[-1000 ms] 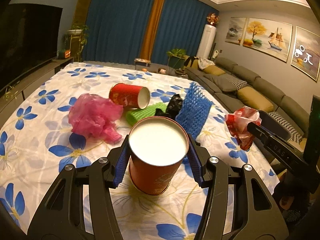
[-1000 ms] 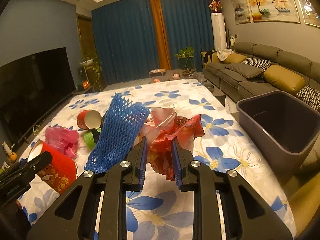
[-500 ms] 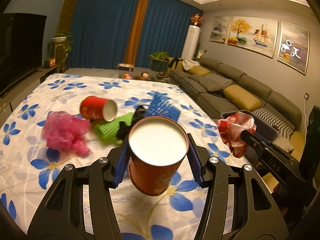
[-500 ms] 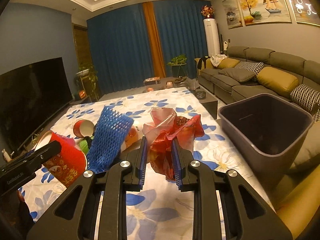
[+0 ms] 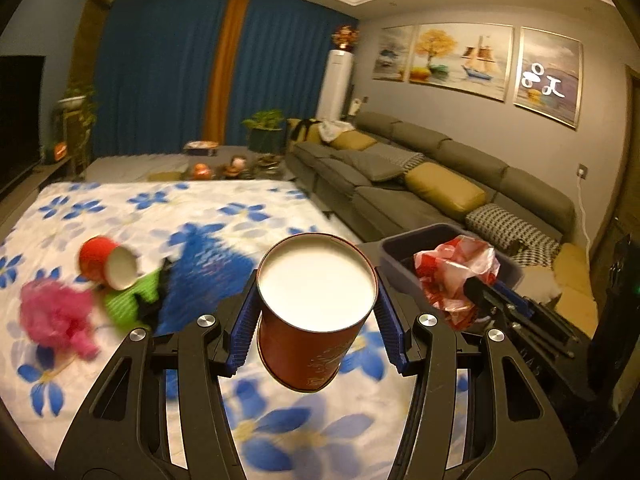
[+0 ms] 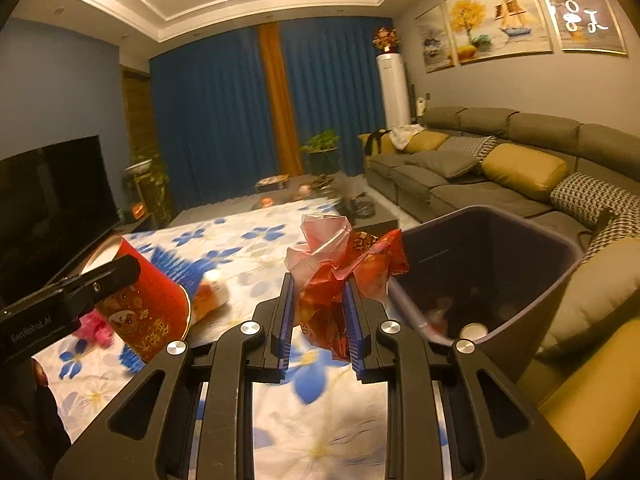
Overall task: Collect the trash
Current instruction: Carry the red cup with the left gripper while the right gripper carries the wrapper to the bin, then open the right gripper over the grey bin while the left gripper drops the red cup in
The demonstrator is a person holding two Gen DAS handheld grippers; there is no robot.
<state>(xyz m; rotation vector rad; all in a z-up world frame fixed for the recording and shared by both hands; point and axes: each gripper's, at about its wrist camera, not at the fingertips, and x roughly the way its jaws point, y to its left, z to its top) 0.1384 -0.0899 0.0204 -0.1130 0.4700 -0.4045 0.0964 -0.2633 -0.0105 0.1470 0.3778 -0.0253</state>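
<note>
Left gripper (image 5: 316, 314): clamped on the sides of a red paper cup (image 5: 316, 316), blue ribbed pads pressing either flank, cup carried clear of the flowered cloth (image 5: 280, 432)
Right gripper (image 6: 320, 322): closed narrow on a crumpled red plastic wrapper (image 6: 344, 276), most of the bundle bulging above and ahead of the pads
Bin (image 6: 532, 280): dark grey, open-topped, standing off the cloth's right edge beside the sofa (image 6: 500, 176); a few small bits already on its floor
Key relation: bin mouth lies ahead and to the right of both loads; wrapper's front edge just beside the near rim in the right wrist view, apparently not yet over the opening; right hand clearly the nearer, left cup a little further back over the cloth
Cup axis: tilted, white open mouth turned up toward the left camera, base pointing away and down; likely needs carrying over the rim before letting go
Cup material: stiff paper, smooth red wall with gold print, white inside, round and tapered
Wrapper material: thin glossy film, partly translucent, creased, light; may cling to the pads on release
Left on the cloth: second red cup (image 5: 108, 266) lying on its side, green foam net sleeve (image 5: 128, 300), blue foam net (image 5: 204, 268), pink plastic bag (image 5: 56, 316), all blurred
Step in hand, as judged: carrying two pieces to the bin, dropping not yet done
</note>
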